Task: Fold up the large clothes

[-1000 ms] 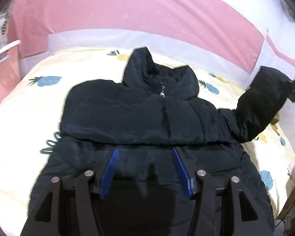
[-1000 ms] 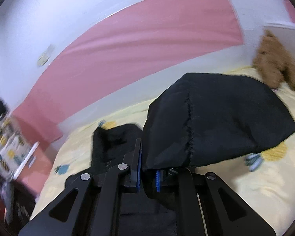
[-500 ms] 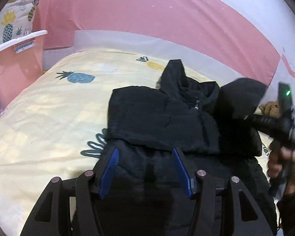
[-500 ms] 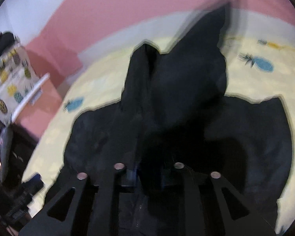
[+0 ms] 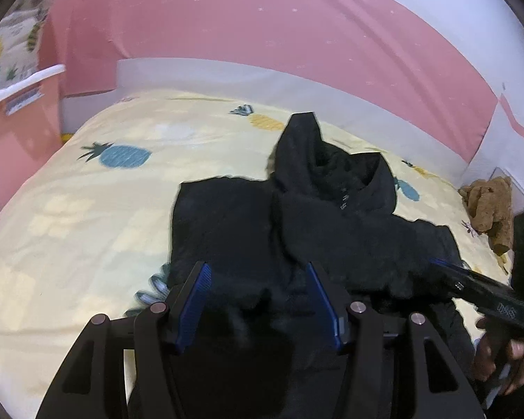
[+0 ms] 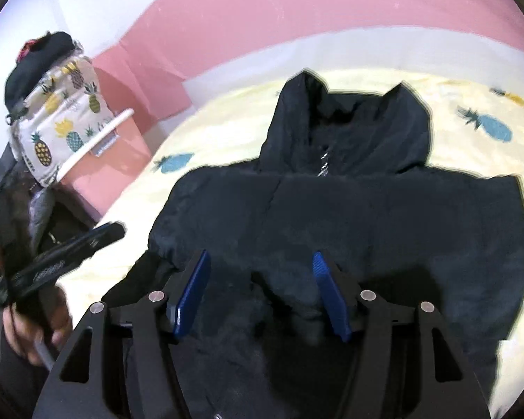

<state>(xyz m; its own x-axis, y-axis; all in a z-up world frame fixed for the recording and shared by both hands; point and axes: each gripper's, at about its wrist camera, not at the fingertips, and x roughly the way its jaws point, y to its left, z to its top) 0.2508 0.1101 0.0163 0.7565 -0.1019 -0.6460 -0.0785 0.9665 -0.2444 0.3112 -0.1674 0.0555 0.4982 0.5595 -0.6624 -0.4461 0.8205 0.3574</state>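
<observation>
Black padded jacket [image 6: 349,209], hooded, flat on pineapple-print bed [image 6: 227,146]. Right tool [image 6: 260,272] above its lower part, jaws opening, nothing between the blue pads. Left tool [image 6: 70,248] at left, held in a hand [image 6: 35,328]. Pineapple-print bag [image 6: 63,129] behind.

One black jacket [image 5: 297,237], one teddy bear [image 5: 489,206], two grippers [image 5: 258,272].

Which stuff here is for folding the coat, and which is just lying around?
For the job:
- black jacket, spread on the bed
- left gripper, jaws open over the jacket
- right gripper, jaws opening, nothing pinched

Just lying about:
- brown teddy on the bed
- pineapple-print bag beside the bed
</observation>
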